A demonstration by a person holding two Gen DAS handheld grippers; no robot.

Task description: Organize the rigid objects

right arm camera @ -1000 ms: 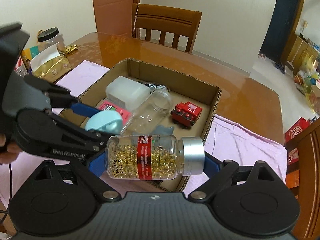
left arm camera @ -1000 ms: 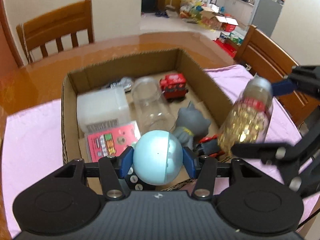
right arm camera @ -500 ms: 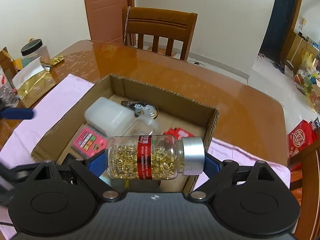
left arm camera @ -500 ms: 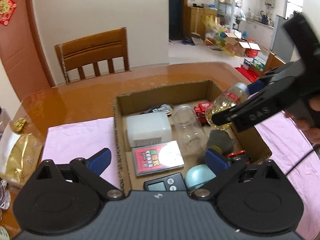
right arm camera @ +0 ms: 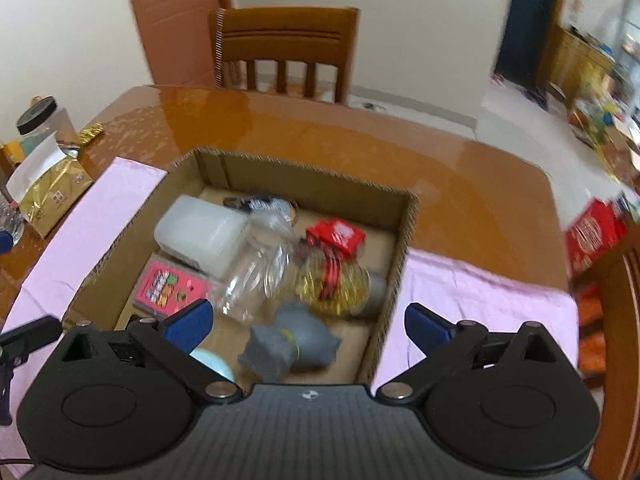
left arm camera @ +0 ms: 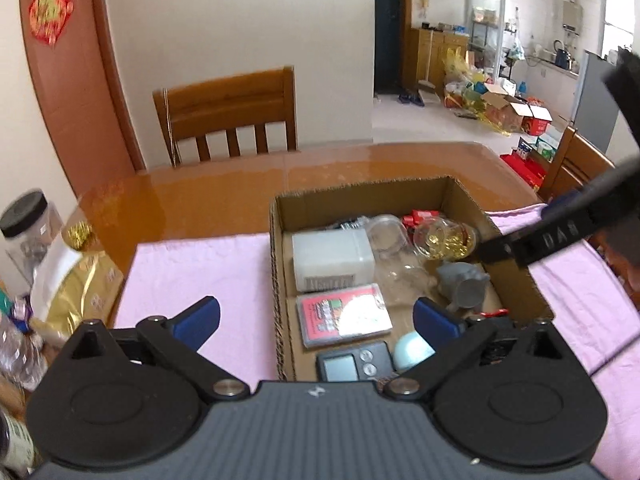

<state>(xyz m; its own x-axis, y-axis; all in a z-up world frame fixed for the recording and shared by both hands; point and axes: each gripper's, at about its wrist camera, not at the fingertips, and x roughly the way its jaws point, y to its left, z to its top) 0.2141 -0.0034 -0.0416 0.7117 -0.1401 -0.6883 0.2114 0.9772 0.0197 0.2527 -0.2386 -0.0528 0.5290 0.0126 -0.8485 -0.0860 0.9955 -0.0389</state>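
The cardboard box (left arm camera: 276, 280) holds several objects. A pale blue ball (left arm camera: 412, 350) lies in its near corner, just under my left gripper (left arm camera: 316, 316), which stands open and empty above the near wall. A clear bottle of gold capsules (right arm camera: 332, 280) lies on its side in the box beside a red toy train (right arm camera: 336, 236) and a grey toy figure (right arm camera: 292, 340). My right gripper (right arm camera: 308, 322) hangs over the box (right arm camera: 400, 272). Its jaws are opening with nothing between them. One of its fingers (left arm camera: 552, 236) reaches in from the right.
Also in the box are a white plastic case (left arm camera: 332, 256), a pink card pack (left arm camera: 344, 316), an empty clear jar (left arm camera: 388, 236) and a small black timer (left arm camera: 354, 362). Pink cloth (left arm camera: 200, 268) covers the wooden table. A gold bag (right arm camera: 52, 192) and a black-lidded jar (right arm camera: 38, 116) stand at the left.
My left gripper opened, let the blue ball into the box and drew back and up. My right gripper opened and the capsule bottle dropped into the box.
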